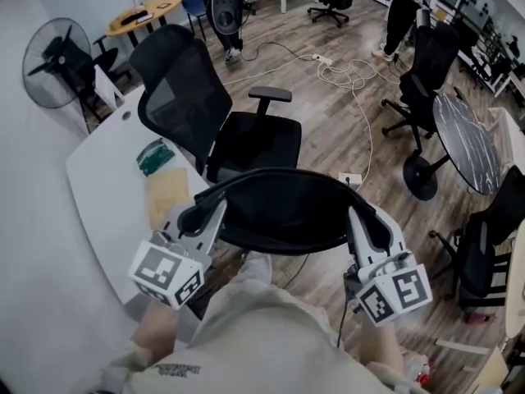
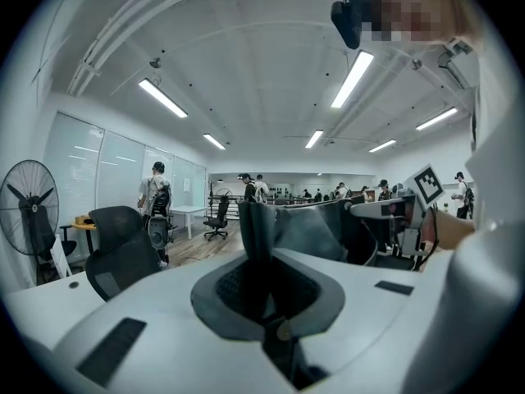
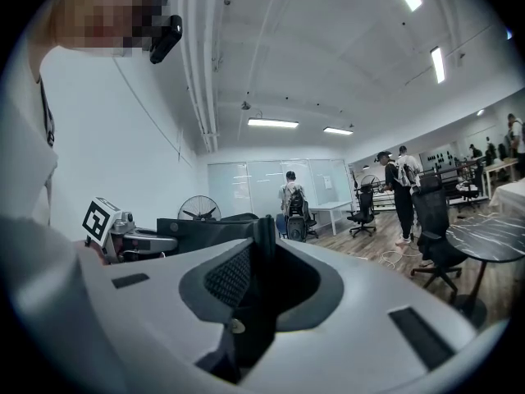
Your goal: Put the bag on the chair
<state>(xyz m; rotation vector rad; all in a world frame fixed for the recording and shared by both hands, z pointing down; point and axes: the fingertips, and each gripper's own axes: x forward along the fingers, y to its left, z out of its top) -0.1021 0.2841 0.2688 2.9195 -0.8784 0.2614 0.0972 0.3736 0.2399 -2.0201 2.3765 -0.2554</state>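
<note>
A black bag (image 1: 283,212) hangs stretched between my two grippers, just in front of a black mesh office chair (image 1: 246,142) whose seat lies beyond it. My left gripper (image 1: 199,217) is shut on the bag's left edge. In the left gripper view the dark fabric (image 2: 256,224) stands pinched in that gripper (image 2: 261,259). On the other side my right gripper (image 1: 367,224) is shut on the bag's right edge, and the right gripper view shows the fabric (image 3: 264,236) clamped in it (image 3: 261,263). The bag hides the front of the chair's seat.
A white table (image 1: 98,183) at the left carries a green packet (image 1: 154,156) and a tan board (image 1: 166,194). A floor fan (image 1: 59,62) stands behind it. A dark round table (image 1: 463,142), more chairs (image 1: 426,76) and floor cables (image 1: 353,76) fill the right. People stand at the back.
</note>
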